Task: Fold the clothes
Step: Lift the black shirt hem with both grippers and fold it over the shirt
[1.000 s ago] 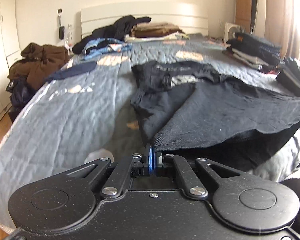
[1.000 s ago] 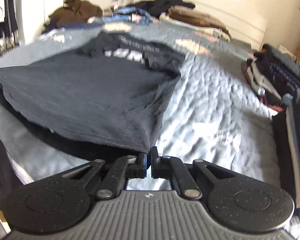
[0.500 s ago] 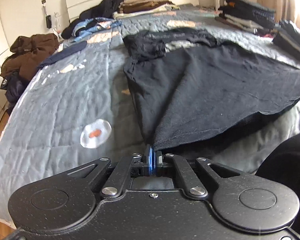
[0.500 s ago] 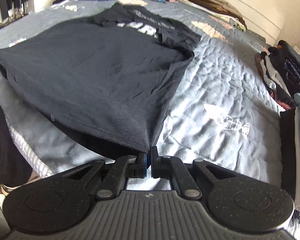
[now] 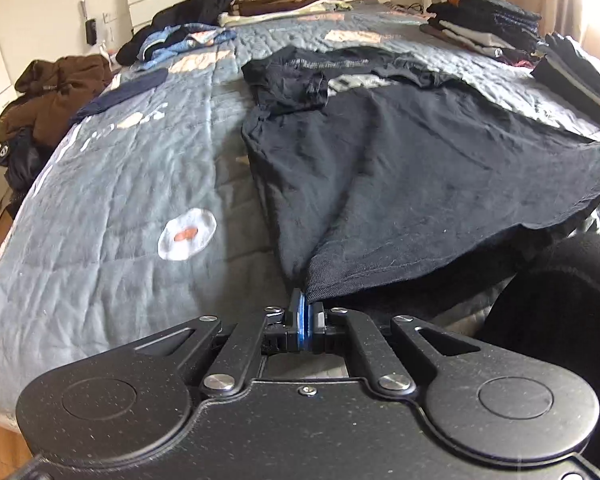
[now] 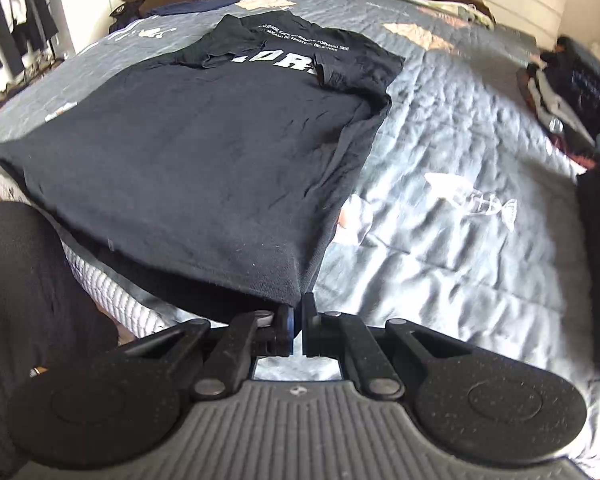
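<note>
two black linkage grippers, one with a ribbed grey base

the left gripper (image 5: 303,312) is speckled matte black, with round discs at 8 and 4 o'clock, silver pivot screws on crossed link bars, and blue pads (image 5: 299,316) at 12 o'clock. the right gripper (image 6: 298,330) has the same black linkage above a ribbed grey plate with a small centre screw. the person wears black trousers (image 6: 24,300) at 9 o'clock.

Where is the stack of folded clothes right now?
The stack of folded clothes sits at the bed's far right edge in the left wrist view, beyond the black T-shirt, near the curtain.
</note>
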{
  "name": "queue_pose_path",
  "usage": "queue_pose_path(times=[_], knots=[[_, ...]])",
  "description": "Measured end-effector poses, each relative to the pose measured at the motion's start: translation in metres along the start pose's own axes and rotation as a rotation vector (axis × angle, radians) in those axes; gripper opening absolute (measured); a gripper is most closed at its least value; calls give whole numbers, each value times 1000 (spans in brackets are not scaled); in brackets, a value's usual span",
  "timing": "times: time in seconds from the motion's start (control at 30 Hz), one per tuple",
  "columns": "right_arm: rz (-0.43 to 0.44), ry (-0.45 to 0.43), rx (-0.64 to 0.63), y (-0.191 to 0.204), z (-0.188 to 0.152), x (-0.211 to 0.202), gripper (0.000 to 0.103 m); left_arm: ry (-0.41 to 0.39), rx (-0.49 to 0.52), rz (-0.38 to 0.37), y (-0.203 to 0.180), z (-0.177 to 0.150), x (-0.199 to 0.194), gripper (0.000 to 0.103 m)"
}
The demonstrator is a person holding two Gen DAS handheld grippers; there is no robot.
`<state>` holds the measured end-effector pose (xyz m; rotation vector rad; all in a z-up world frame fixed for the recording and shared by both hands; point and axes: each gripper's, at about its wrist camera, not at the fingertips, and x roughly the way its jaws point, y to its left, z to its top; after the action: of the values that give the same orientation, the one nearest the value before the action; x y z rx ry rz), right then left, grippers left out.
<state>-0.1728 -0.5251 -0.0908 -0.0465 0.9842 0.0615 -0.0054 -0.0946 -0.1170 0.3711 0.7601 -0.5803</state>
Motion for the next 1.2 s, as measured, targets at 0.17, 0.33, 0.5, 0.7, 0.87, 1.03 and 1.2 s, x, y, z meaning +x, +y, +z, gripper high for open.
queue_pose_path(times=[0.17, 0.33, 0.5, 0.7, 0.87, 1.03, 1.2], knots=[[16, -66, 26, -15, 31, -22, 3, -59, 75, 42, 13, 48, -8, 1], [-10, -149, 7, -43, 99, -29, 3, -108, 156, 103, 28, 122, 17, 1], [-43, -189, 14, -76, 176, -2, 3, -115, 182, 131, 53, 193, 61, 1], [-68, -175, 58, -121, 260, 53, 3, -105, 210, 164, 79, 270, 119, 1], [-83, -136, 119, -159, 318, 110, 3, -71, 211, 173, 97, 322, 182, 1], [-83, -46, 166, -194, 365, 182, 3, -5, 229, 167, 111, 354, 260, 1], [-84, 120, 173, -217, 394, 265, 11, 114, 190, 112, 131, 358, 339, 6]])
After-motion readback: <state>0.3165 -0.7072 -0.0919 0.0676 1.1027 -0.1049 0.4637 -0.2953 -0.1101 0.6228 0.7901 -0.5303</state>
